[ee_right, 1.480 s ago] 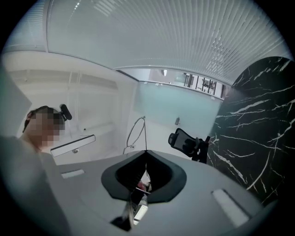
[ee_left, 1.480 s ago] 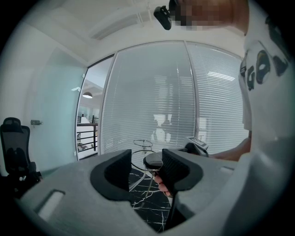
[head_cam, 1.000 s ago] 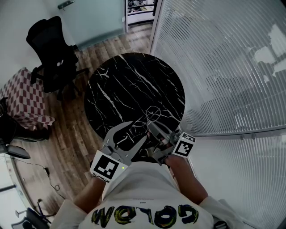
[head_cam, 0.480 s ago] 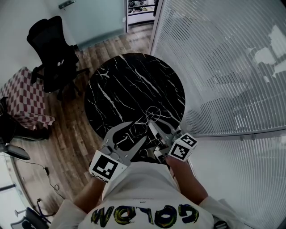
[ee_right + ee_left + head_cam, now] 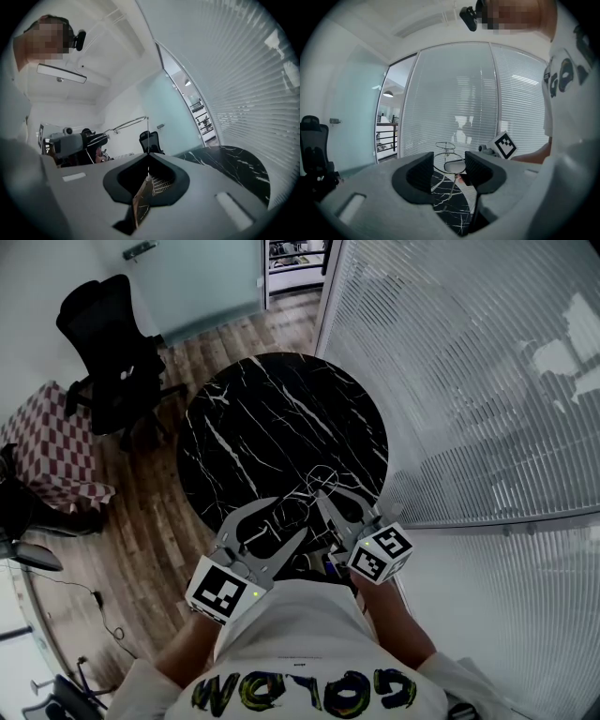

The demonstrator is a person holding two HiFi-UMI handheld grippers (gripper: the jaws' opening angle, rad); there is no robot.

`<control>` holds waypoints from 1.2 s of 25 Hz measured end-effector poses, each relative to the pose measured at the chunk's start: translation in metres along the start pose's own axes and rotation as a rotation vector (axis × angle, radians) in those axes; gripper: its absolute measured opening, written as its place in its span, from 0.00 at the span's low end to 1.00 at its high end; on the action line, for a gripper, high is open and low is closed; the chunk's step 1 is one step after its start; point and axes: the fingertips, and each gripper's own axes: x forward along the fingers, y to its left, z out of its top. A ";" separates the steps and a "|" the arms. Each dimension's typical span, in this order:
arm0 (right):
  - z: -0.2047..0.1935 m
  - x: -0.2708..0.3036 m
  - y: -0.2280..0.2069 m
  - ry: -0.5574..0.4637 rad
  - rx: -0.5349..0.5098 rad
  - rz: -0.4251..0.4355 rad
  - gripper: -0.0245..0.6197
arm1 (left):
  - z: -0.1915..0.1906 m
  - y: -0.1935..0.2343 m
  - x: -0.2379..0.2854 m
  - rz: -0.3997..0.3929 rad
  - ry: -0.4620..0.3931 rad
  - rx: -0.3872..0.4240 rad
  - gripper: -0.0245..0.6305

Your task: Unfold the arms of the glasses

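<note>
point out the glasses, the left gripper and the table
glasses (image 5: pixel 454 165): left gripper view, nearer lens
left gripper (image 5: pixel 291 514): head view, between its fingertips
table (image 5: pixel 281 409): head view, bare black top

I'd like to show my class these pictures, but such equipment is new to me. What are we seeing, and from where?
A person holds a two-jaw gripper in each hand; there is no robot. One picture comes from a camera on the person's head, looking down; the other two from cameras on the grippers. Below is a round black marble table. The left gripper seems to hold the glasses by one lens. The right gripper is shut on one thin arm.
</note>
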 end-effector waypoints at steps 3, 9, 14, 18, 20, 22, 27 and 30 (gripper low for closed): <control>0.001 0.001 -0.001 0.004 -0.021 -0.012 0.04 | 0.000 0.001 0.000 -0.001 0.004 -0.004 0.37; 0.002 0.000 -0.005 0.021 -0.116 -0.061 0.04 | 0.000 0.001 0.001 -0.002 0.000 -0.017 0.37; 0.003 -0.002 -0.009 0.036 -0.226 -0.104 0.04 | -0.001 -0.001 0.001 0.000 0.006 -0.024 0.37; 0.004 -0.002 -0.011 0.037 -0.264 -0.117 0.04 | -0.001 -0.001 0.001 0.002 0.004 -0.028 0.37; 0.003 -0.002 -0.012 0.040 -0.276 -0.120 0.04 | -0.002 -0.001 0.001 0.002 0.004 -0.026 0.37; 0.001 -0.003 -0.013 0.046 -0.291 -0.127 0.04 | -0.003 -0.002 0.001 0.001 0.007 -0.026 0.37; 0.000 -0.005 -0.015 0.061 -0.331 -0.145 0.04 | -0.005 -0.004 0.001 -0.002 0.011 -0.034 0.37; -0.001 -0.006 -0.017 0.067 -0.353 -0.154 0.04 | -0.004 -0.004 0.001 -0.003 0.010 -0.036 0.37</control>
